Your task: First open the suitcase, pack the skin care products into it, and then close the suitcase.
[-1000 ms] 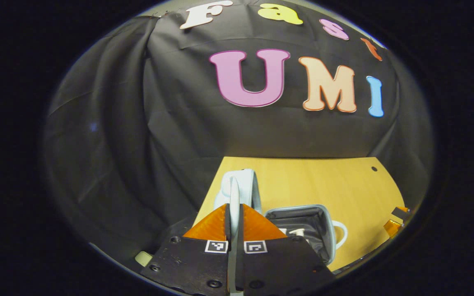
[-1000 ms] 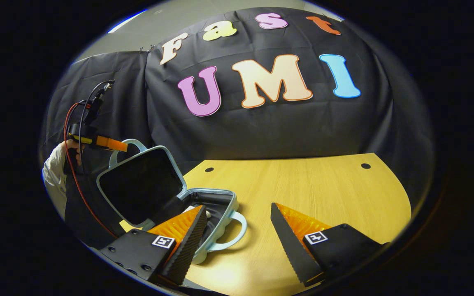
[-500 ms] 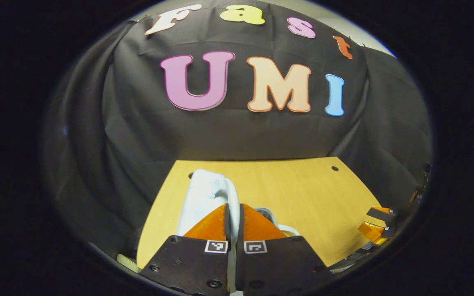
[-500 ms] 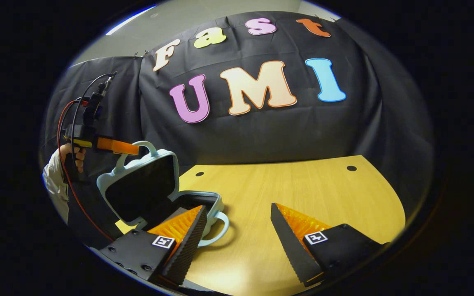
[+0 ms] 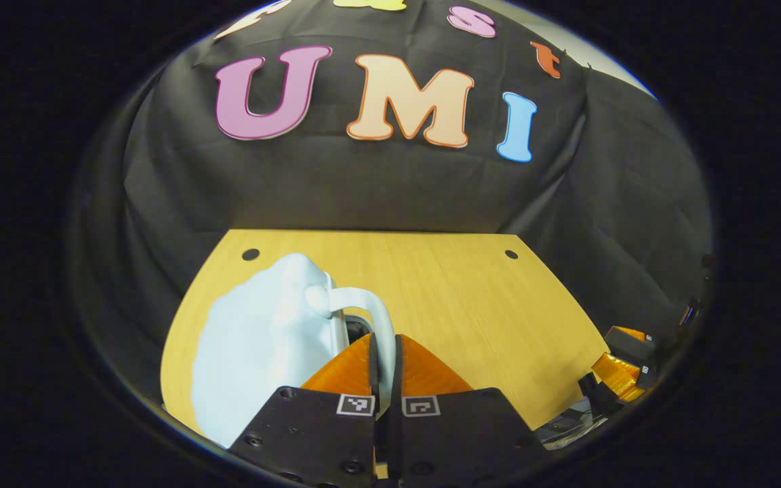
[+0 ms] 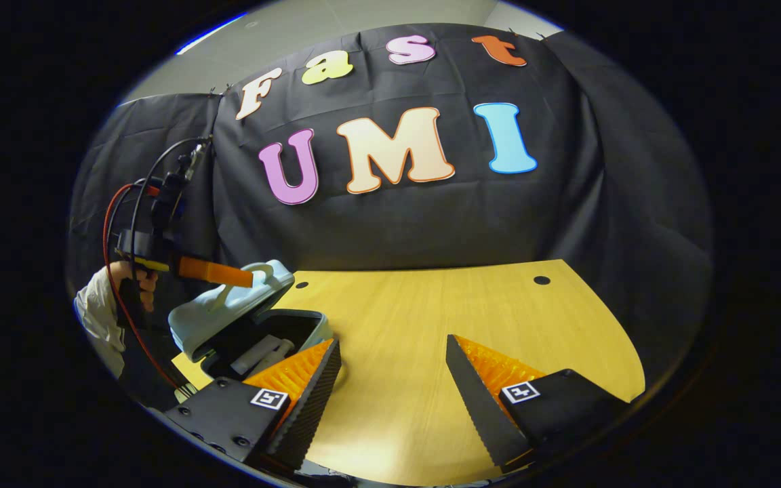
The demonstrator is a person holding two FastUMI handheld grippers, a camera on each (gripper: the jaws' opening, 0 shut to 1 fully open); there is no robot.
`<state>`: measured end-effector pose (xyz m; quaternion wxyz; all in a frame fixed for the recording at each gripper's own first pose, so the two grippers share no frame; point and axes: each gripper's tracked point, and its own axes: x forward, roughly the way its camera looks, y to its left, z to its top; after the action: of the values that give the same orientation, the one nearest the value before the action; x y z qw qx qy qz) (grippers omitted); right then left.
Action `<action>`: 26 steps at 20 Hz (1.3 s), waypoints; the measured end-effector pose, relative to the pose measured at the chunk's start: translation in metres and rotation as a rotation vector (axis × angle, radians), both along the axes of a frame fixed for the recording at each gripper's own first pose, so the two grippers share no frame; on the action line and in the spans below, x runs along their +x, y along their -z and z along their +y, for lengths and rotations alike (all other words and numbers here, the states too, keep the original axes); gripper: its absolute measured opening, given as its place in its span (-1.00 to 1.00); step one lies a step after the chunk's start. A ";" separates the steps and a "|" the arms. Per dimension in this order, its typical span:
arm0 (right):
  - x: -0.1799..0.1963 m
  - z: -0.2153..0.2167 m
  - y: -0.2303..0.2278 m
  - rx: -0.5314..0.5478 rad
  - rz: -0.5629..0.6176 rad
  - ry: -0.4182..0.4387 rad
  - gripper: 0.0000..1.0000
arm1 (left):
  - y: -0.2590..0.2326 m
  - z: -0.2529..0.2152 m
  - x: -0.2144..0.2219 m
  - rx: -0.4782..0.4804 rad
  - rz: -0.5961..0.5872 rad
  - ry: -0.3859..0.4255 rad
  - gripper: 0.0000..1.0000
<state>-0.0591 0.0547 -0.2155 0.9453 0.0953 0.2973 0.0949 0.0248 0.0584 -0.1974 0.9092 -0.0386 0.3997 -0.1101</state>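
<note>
Your left gripper has its two fingers pressed together on the thin curved handle of the pale blue hard-shell suitcase lid, which you see in the left gripper view tipped forward and low over the yellow wooden table. The lid's smooth outer shell faces the camera, and only a sliver of dark gap shows beside the handle, so the case looks close to shut from here. At the far right edge of this view you can make out your other gripper, too small to judge.

In the right gripper view, your right gripper hangs wide open above the bare table top and holds nothing. To its left sits the suitcase, with the lid at a shallow angle over the black-lined bottom half. Your left gripper grips the lid's handle from above, held by a hand in a light sleeve. Through the remaining gap you can see pale tube-shaped skin care products lying inside the case.

Judging by this, the opening and the packing look done, and you are partway through the closing. What is left is to bring the lid fully down onto the bottom half so the two rims meet, then let go of the handle. Whether a latch or zip needs fastening cannot be told from here.
</note>
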 end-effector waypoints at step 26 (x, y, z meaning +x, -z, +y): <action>0.017 -0.093 -0.021 0.000 -0.094 0.001 0.97 | 0.018 -0.108 -0.012 0.088 -0.283 -0.099 0.80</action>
<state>-0.0418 -0.0382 -0.1947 0.9583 0.0908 0.2522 0.0986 0.0127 -0.0495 -0.2150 0.9616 -0.0023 0.2696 -0.0518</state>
